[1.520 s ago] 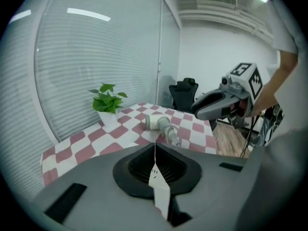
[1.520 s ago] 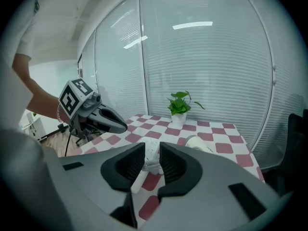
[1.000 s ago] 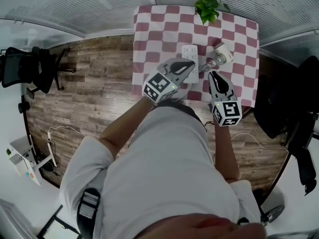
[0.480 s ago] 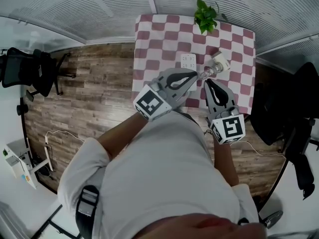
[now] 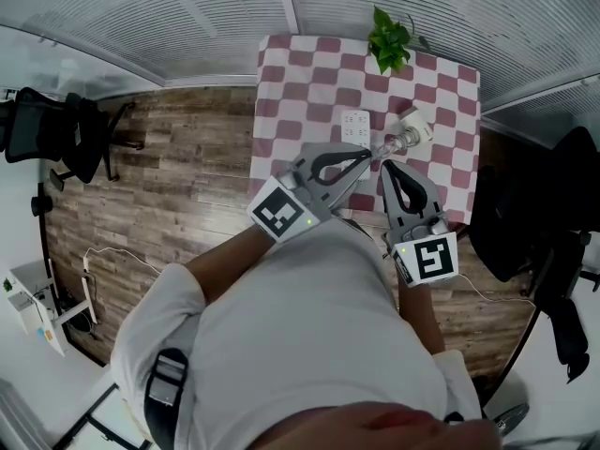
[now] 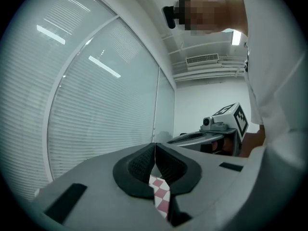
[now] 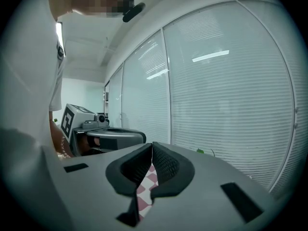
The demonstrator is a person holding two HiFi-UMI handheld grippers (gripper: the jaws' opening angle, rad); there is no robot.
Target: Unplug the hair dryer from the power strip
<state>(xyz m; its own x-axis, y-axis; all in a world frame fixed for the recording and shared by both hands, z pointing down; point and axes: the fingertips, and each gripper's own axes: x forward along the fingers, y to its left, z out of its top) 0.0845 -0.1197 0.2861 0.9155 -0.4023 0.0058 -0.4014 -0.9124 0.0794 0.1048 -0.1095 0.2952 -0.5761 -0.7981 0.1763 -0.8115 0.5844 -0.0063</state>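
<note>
Honestly, the plug itself cannot be made out. In the head view the tips of your left gripper (image 5: 366, 154) cover the near end of the power strip (image 5: 354, 120), so you cannot tell whether anything sits in its sockets. No cord can be traced either.

The hair dryer (image 5: 411, 127) lies on the checkered table (image 5: 300, 73) just right of the strip. It shows small, white-bodied, with its silvery nozzle turned toward your right gripper (image 5: 383, 163).

Both gripper views look out level at the window blinds (image 7: 231, 95). Each gripper's own grey body blocks the table there, leaving only a sliver of red-and-white cloth visible through the gap behind the tips.

Those views do show the jaws plainly. Your left jaws are clenched tip to tip with nothing between them. Your right jaws have just been closing and meet the same way, empty.

Your torso fills the lower part of the head view and hides the table's near edge.

A potted plant (image 5: 389, 26) stands at the table's far edge, beyond the dryer. A dark office chair (image 5: 52, 125) stands far left on the wood floor (image 5: 187, 157). A second chair (image 5: 530, 204) stands close by the table's right side, dim and hard to read.
</note>
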